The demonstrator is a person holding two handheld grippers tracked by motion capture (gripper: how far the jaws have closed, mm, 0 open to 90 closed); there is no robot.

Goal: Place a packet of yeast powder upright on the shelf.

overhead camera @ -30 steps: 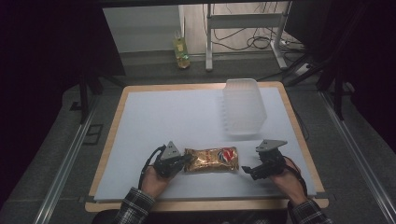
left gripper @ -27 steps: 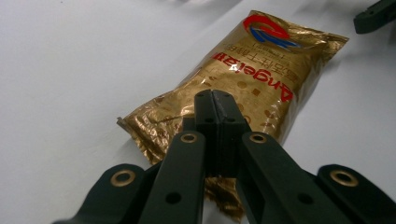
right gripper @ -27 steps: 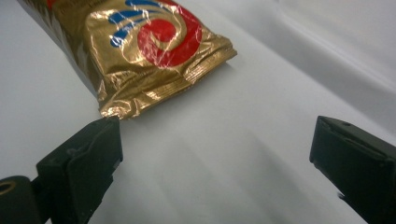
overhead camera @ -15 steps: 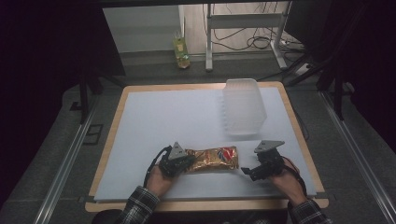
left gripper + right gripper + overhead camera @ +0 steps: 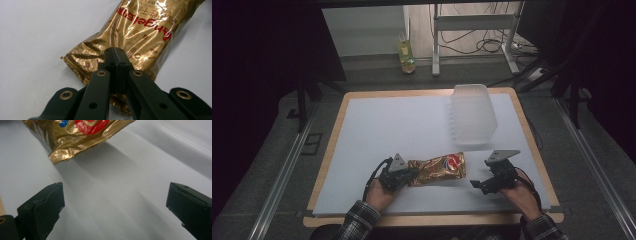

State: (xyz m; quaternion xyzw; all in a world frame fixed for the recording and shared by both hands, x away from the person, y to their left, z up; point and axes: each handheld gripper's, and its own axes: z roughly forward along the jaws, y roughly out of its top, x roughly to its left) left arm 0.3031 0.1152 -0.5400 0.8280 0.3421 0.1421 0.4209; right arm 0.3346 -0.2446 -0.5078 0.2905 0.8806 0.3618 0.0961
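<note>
Left hand-held gripper (image 5: 115, 53) clamps gold snack bag (image 5: 130, 37) (crimp hidden) | right hand-held gripper (image 5: 113, 202) wide, empty

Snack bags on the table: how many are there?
1. The gold snack bag lies near the front edge, its end pinched by the left gripper; none seems hidden.

Snack bag (image 5: 437, 169): free end now raised off the surface (image 5: 412, 125), pointing up-right. Right gripper (image 5: 479, 185) sits slightly nearer that end.
</note>
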